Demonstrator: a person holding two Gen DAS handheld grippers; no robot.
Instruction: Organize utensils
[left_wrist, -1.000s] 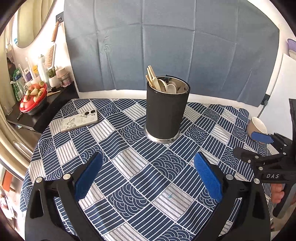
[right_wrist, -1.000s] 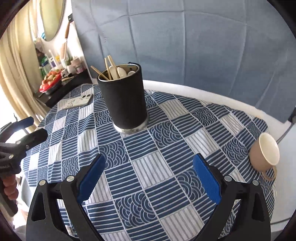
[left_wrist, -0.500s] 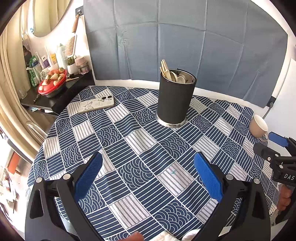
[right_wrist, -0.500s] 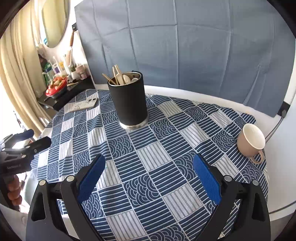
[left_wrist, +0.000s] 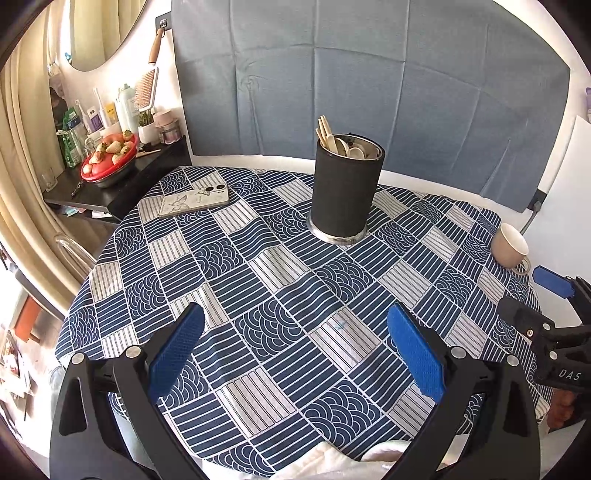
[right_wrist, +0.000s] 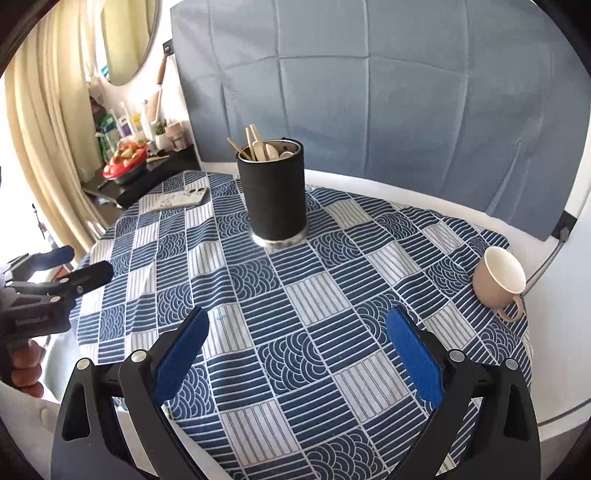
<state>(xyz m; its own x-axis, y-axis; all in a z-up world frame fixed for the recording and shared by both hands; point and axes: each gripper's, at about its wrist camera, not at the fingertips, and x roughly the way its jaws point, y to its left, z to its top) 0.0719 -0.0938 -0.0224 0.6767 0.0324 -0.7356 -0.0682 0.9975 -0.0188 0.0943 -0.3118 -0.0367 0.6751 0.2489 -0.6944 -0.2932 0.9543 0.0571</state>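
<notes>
White letters "DAS" are printed on the black plastic body of the right gripper (left_wrist: 554, 291), seen at the right edge of the left wrist view. No other text is legible.

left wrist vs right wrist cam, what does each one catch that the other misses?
Only the left wrist view: the right gripper at its right edge, and white cloth at the table's near rim.

Only the right wrist view: the left gripper at its left edge, open, with fingers of the hand holding it.

Both: the black utensil holder with chopsticks and spoons, the phone, the beige mug, the patterned tablecloth and the red fruit bowl.
</notes>
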